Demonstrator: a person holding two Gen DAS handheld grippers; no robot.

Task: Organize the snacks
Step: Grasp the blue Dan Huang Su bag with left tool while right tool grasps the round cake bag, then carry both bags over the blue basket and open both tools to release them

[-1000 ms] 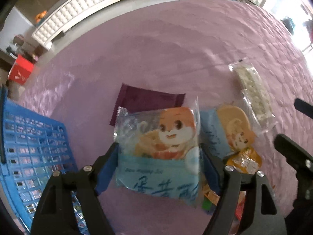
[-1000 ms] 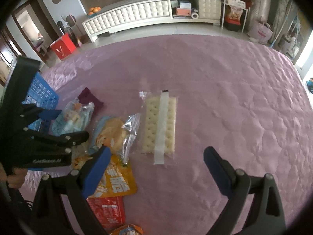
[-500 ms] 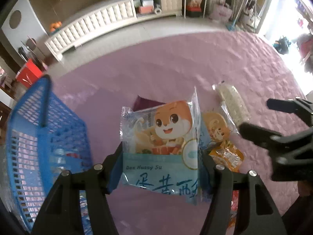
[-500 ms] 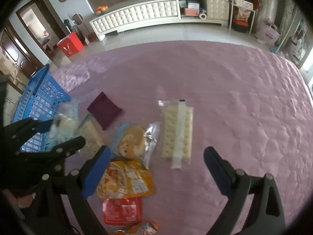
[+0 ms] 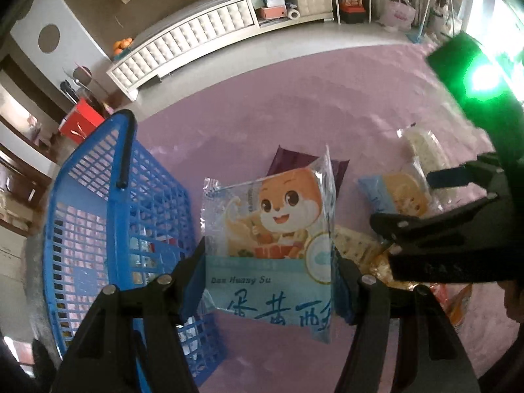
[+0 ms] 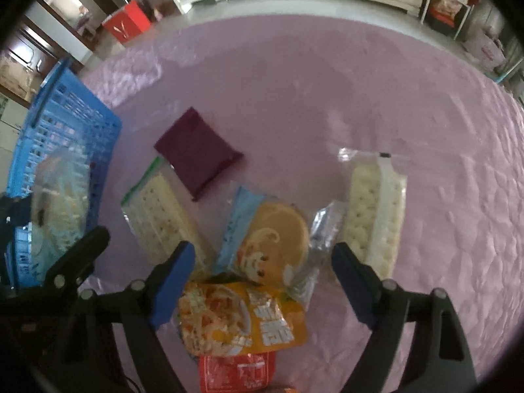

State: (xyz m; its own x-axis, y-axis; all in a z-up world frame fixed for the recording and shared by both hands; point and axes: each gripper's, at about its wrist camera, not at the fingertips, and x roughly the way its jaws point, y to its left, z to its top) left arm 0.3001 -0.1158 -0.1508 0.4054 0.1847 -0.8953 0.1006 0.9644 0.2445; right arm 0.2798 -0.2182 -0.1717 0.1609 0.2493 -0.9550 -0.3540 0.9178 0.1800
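Observation:
My left gripper (image 5: 268, 278) is shut on a blue cartoon pastry packet (image 5: 271, 239) and holds it above the purple cloth, right of the blue basket (image 5: 98, 216). My right gripper (image 6: 262, 278) is open and empty, its fingers either side of a second blue pastry packet (image 6: 271, 235) and a yellow snack packet (image 6: 242, 321). A dark purple packet (image 6: 198, 157), two cracker packs (image 6: 160, 216) (image 6: 375, 213) and a red packet (image 6: 235, 371) lie on the cloth. The basket (image 6: 62, 131) shows at the left of the right wrist view, with the held packet (image 6: 62, 196) blurred in front of it.
The purple quilted cloth (image 6: 327, 82) covers the surface. Several packets lie inside the basket. A white tufted cabinet (image 5: 203, 36) and a red box (image 5: 82, 124) stand on the floor beyond. The right gripper body (image 5: 458, 229) crowds the right of the left wrist view.
My left gripper has lifted the pastry packet and carried it left toward the basket. My right gripper has moved down and left over the packets, still open.

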